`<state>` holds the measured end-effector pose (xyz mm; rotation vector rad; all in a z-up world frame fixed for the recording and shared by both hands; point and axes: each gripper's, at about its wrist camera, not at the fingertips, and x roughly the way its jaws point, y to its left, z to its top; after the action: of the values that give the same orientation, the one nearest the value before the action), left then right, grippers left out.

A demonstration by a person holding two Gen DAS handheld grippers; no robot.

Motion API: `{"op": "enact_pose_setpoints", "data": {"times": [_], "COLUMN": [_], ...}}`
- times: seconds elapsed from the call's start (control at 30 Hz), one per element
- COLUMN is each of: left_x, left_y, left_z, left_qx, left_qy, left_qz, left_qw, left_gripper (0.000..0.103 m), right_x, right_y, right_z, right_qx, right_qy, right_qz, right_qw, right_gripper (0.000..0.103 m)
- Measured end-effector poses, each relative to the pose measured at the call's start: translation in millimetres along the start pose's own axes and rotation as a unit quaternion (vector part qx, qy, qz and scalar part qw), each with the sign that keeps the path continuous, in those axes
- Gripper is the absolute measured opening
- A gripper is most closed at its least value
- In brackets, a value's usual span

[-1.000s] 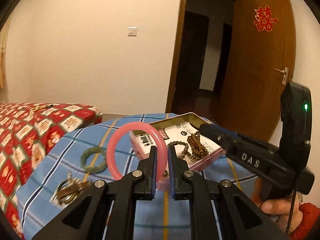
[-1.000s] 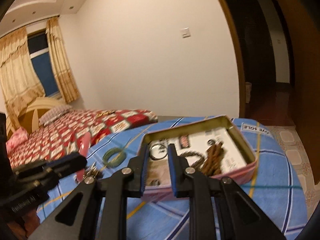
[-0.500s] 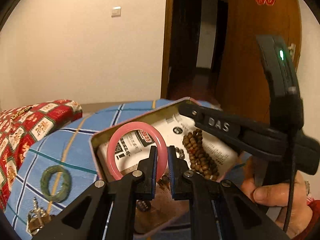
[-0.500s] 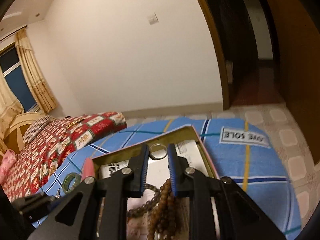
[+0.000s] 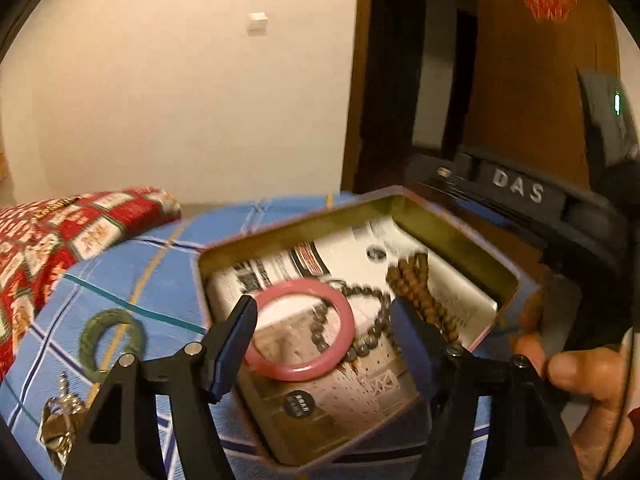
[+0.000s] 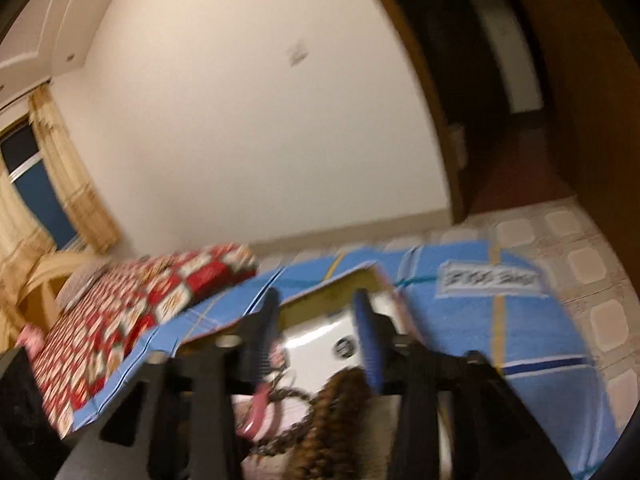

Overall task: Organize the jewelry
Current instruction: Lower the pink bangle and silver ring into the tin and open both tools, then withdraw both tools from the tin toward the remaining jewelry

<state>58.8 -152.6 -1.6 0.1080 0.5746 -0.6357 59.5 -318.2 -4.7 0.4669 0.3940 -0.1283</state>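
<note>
- Since a second ago: pink bangle (image 5: 300, 330) gone from upright in the left gripper (image 5: 324, 344) to lying inside the tin (image 5: 452, 240); small metal ring gone from between the right gripper (image 6: 316, 340) fingers, not found in the blurred right wrist view.
- Left jaws: just opened, standing wide apart, bangle lying loose between them, no pad pressing on it.
- Right jaws: just opened, apart, nothing seen gripped; view blurred.
- Bangles, two: pink one in the tin, overlapping the dark bead string (image 5: 360, 320); green one (image 5: 110, 338) outside on the blue checked cloth (image 5: 160, 268), left of the tin wall.
- Bead strings, two: dark, and brown (image 5: 420, 292), both in the tin.
- Metal trinket cluster (image 5: 60, 428), one, near the cloth's left edge.
- Tin's far half bare printed paper; right rim close to the other gripper's body.
- Red patterned bedspread (image 5: 60, 232) beyond the cloth.
</note>
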Motion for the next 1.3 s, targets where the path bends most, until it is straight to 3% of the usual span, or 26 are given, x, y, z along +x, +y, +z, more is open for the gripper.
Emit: {"op": "enact_pose_setpoints", "data": {"times": [0.03,0.1,0.3,0.5,0.7,0.97,1.1,1.3], "left_x": [-5,-11,-33,-36,-40,-54,-61,-81], "left_y": [1,6,25,36,41,33,42,66], "left_z": [-2,-5,-15,-24,-30,-38,-44,-55], "left_qx": [-0.007,-0.021,-0.056,-0.075,-0.086,-0.061,-0.078,-0.089], "left_qy": [-0.006,-0.011,-0.028,-0.017,-0.016,-0.02,-0.013,-0.007], "left_qz": [0.003,0.009,0.027,0.05,0.068,0.072,0.072,0.105], "left_qw": [1.0,0.9997,0.9977,0.9958,0.9939,0.9953,0.9943,0.9905], "left_gripper": [0.07,0.07,0.07,0.07,0.07,0.07,0.07,0.07], "right_x": [-9,-17,-20,-30,-42,-52,-58,-61], "right_y": [-4,-8,-6,24,37,34,37,52], "right_z": [1,3,-1,-16,-31,-41,-47,-57], "right_qx": [0.005,0.014,0.013,-0.051,-0.064,-0.043,-0.045,-0.06], "right_qy": [-0.022,-0.047,-0.052,-0.06,-0.052,-0.042,-0.042,-0.026], "right_qz": [-0.021,-0.047,-0.064,-0.083,-0.075,-0.079,-0.079,-0.061], "right_qw": [1.0,0.998,0.996,0.993,0.994,0.995,0.995,0.996], "right_gripper": [0.073,0.08,0.08,0.08,0.084,0.085,0.085,0.085]}}
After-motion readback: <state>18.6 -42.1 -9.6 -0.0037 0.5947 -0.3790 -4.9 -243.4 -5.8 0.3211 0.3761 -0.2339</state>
